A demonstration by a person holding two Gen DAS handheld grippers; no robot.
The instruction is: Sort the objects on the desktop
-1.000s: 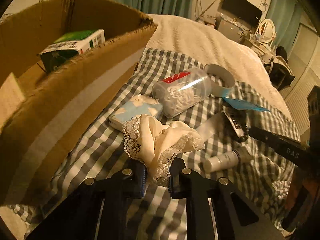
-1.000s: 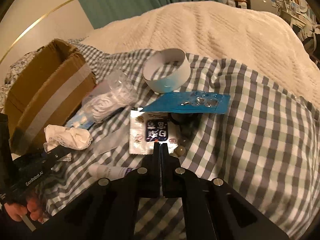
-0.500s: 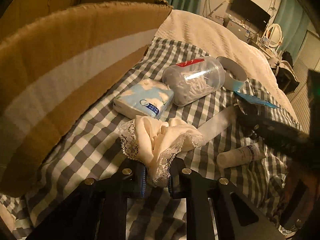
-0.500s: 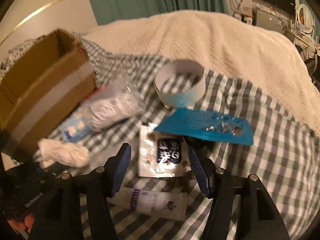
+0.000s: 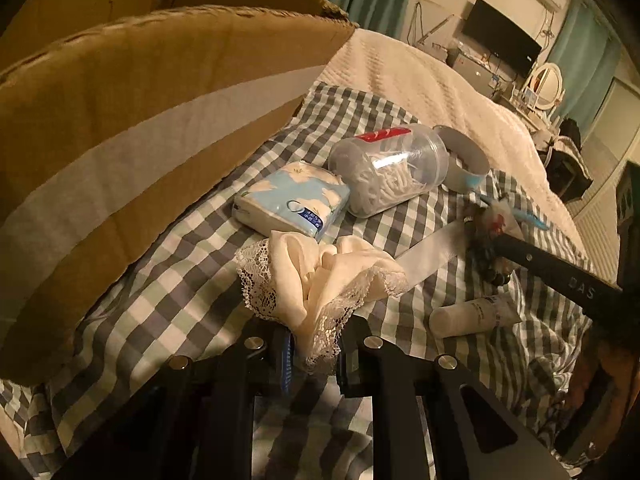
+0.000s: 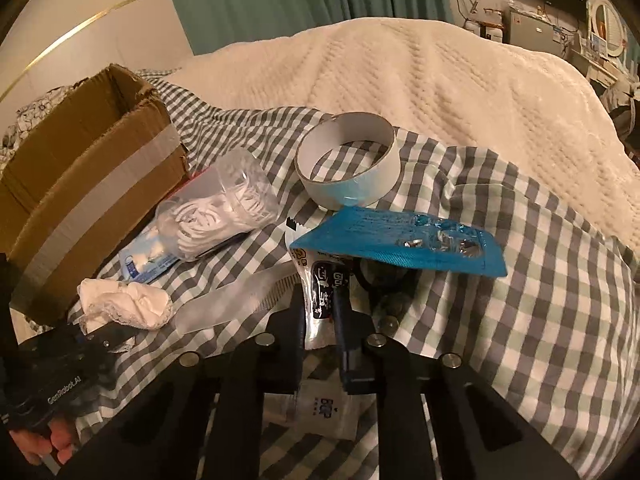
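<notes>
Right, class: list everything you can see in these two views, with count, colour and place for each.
cardboard box: 1, brown with grey tape, left on the bed
checked cloth: 1, grey and white, under the things
cream bedspread: 1, beyond the cloth
tissue pack: 1, pale blue, beside the box
clear jar: 1, on its side, white sticks inside
tape roll: 1, white, behind the jar
blue card: 1, in front of the tape roll
white tube: 1, lying near the right gripper
lace cloth: 1, cream, in the left gripper, shut on it
snack packet: 1, white and dark, in the closing jaws of the right gripper
</notes>
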